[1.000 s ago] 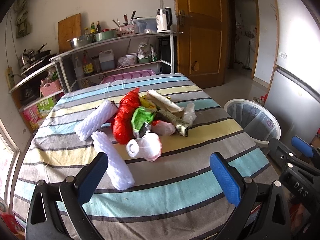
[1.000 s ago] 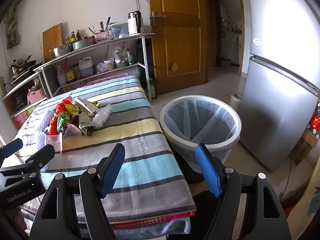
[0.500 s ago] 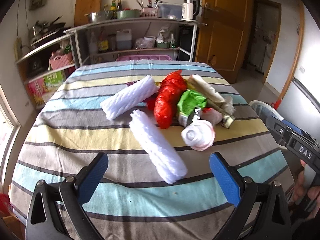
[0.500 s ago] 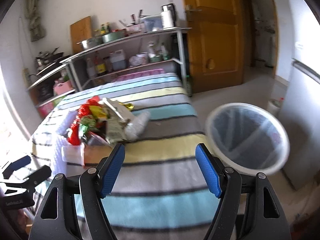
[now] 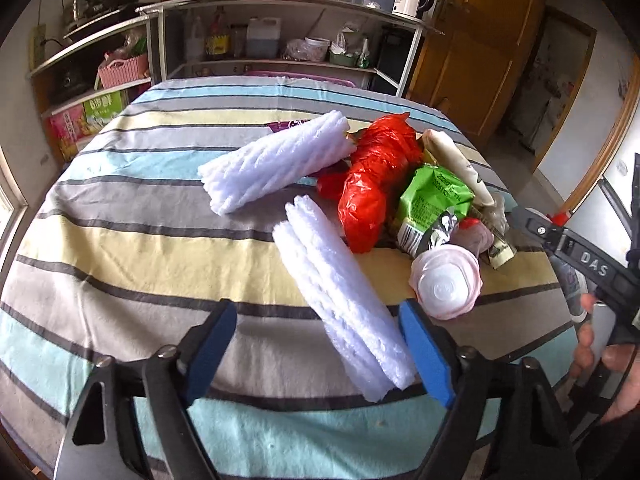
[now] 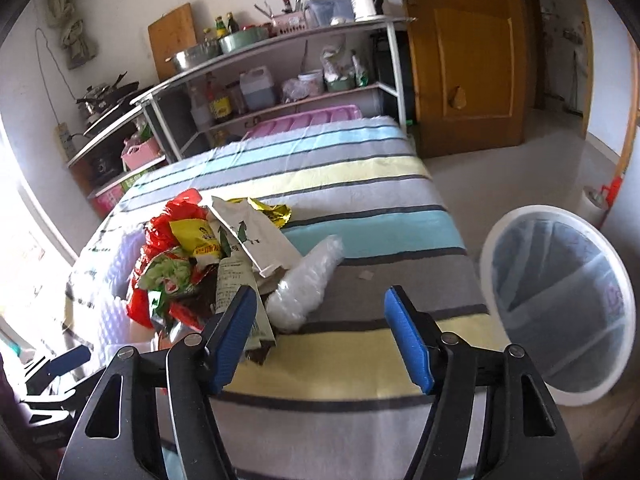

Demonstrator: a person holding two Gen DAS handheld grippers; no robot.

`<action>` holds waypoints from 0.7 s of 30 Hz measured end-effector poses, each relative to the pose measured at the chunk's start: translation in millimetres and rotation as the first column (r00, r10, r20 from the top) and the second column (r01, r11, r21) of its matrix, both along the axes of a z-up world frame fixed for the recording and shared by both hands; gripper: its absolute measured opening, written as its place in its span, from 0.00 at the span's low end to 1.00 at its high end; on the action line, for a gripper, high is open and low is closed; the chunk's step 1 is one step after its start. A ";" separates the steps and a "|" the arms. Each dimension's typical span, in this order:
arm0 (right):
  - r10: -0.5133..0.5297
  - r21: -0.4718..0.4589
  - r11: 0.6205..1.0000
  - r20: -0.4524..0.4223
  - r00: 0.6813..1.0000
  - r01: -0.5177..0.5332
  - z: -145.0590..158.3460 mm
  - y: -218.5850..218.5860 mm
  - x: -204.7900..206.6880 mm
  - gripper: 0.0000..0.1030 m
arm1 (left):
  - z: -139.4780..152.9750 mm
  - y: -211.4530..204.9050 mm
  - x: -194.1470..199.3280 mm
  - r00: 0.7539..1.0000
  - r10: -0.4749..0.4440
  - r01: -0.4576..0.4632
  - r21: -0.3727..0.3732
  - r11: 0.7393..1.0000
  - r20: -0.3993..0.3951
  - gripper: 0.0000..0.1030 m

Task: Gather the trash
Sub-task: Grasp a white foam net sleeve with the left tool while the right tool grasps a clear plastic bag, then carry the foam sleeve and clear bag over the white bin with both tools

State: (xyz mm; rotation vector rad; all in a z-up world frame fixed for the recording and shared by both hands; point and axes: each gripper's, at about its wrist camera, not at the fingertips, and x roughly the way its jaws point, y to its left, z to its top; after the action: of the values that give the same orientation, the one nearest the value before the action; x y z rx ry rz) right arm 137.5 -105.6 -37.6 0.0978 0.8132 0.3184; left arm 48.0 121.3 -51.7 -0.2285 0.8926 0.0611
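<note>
A heap of trash lies on the striped table (image 5: 140, 248): two white foam net sleeves (image 5: 344, 300) (image 5: 276, 160), a red plastic bag (image 5: 376, 184), a green snack wrapper (image 5: 432, 200) and a pale cup (image 5: 444, 288). My left gripper (image 5: 320, 352) is open low over the table, and the near foam sleeve's end lies between its fingers by the right one. My right gripper (image 6: 320, 340) is open above the table beside the heap, close to a clear crumpled bag (image 6: 308, 280) and a white paper pouch (image 6: 252, 240). A white lined bin (image 6: 560, 312) stands on the floor to the right.
Metal shelves (image 6: 280, 80) with bottles, pots and a kettle stand behind the table. A wooden door (image 6: 460, 52) is at the back right. The right gripper's body (image 5: 580, 256) shows at the right edge of the left wrist view.
Both grippers have moved forward and down toward the heap. The left one has closed in on the near foam sleeve. The right one has swung left from the bin toward the table.
</note>
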 end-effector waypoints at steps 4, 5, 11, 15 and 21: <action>0.009 0.028 1.000 -0.059 0.998 -0.007 -8.2 2.2 11.3 0.57 | -2.1 -0.3 6.8 1.000 -0.001 0.001 -0.031 1.000 -0.006 0.69; 0.012 0.033 0.999 -0.071 0.997 -0.010 -10.0 2.4 13.7 0.55 | -1.8 -0.4 9.0 1.000 -0.006 0.006 -0.037 0.999 -0.004 0.65; 0.038 0.042 0.998 -0.081 0.996 -0.035 -10.8 5.2 17.0 0.33 | -1.6 -4.1 20.7 1.000 -0.019 0.019 -0.062 0.998 0.004 0.42; 0.031 0.066 0.998 -0.080 0.996 -0.025 -11.0 0.9 16.4 0.33 | -1.4 -5.6 22.6 1.000 -0.021 0.022 -0.071 0.997 0.012 0.34; 0.028 0.086 0.996 -0.065 0.997 -0.022 -8.1 -6.5 9.6 0.31 | 3.3 -6.2 18.1 0.999 -0.031 0.033 -0.062 0.998 0.030 0.27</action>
State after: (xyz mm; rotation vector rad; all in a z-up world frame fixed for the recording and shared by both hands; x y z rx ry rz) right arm 147.0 -112.1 -45.7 0.1790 0.8671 0.3756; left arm 66.2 115.1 -48.4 -0.2722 0.8695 0.0002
